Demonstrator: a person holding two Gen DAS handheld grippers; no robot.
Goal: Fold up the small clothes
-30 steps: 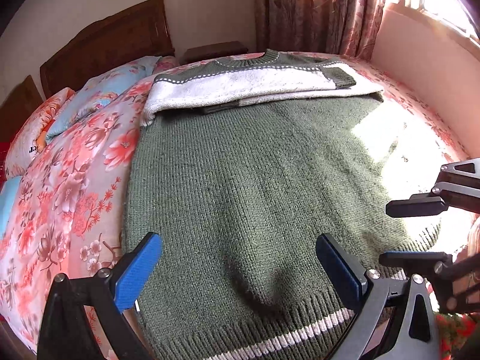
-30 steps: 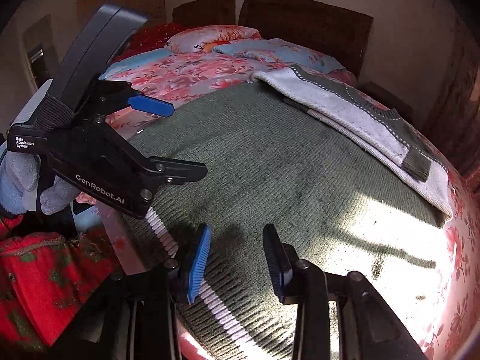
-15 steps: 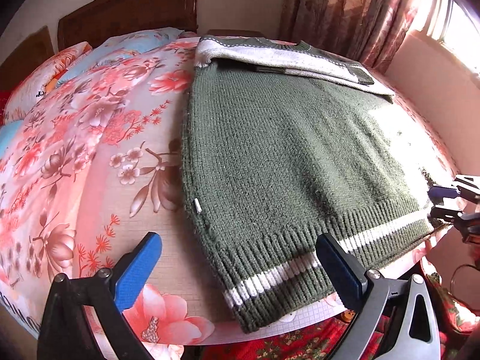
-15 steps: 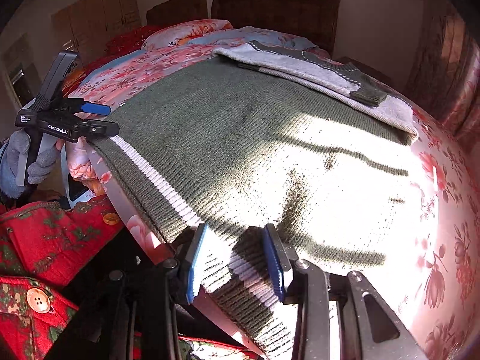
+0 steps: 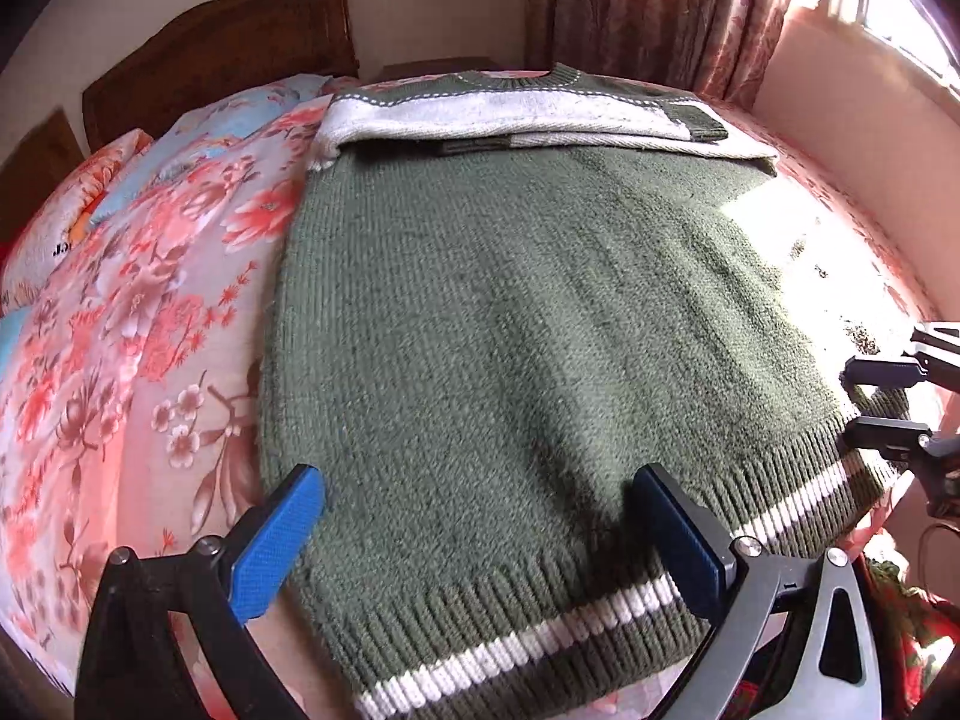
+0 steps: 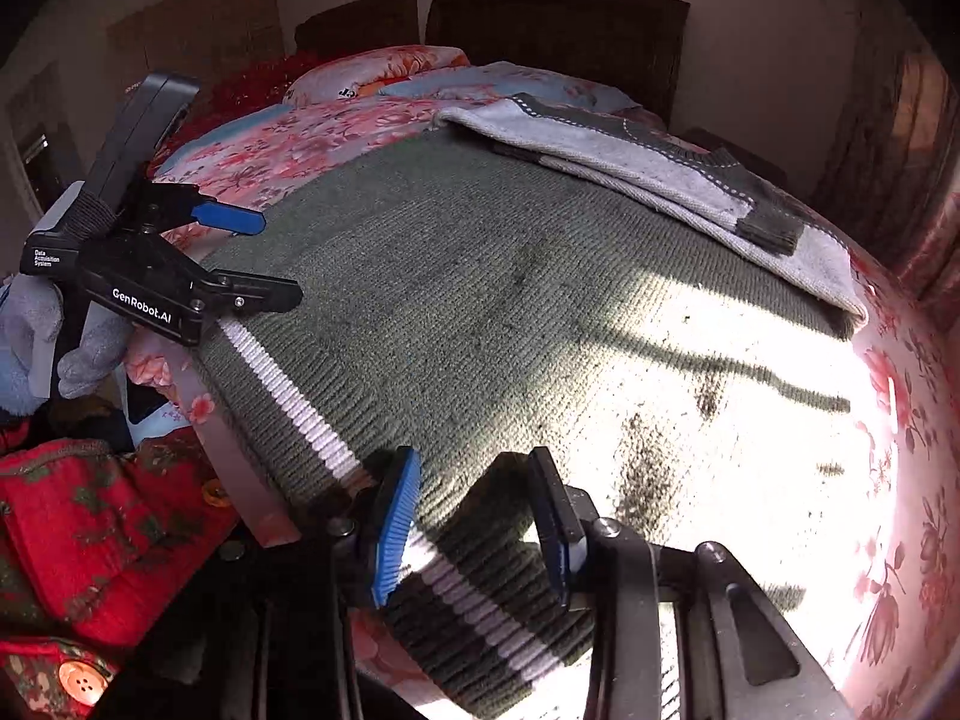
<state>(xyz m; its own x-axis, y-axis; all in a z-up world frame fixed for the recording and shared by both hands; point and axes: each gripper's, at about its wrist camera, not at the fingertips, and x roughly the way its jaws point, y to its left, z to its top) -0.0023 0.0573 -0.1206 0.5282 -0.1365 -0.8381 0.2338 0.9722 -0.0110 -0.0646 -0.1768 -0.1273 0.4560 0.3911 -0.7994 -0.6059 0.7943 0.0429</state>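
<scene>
Green knit sweater [image 5: 510, 360] lying flat; left gripper [image 5: 474, 534] and right gripper [image 6: 474, 516] gaping, unclenched over the hem [image 5: 540, 642]. Risking bunching by grabbing unevenly.

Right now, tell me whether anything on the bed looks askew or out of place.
Little stands out. The green sweater lies flat, top part folded down showing its pale inside, but its striped hem overhangs the bed's edge. Dark specks dot the sunlit patch; I cannot tell what they are.
</scene>
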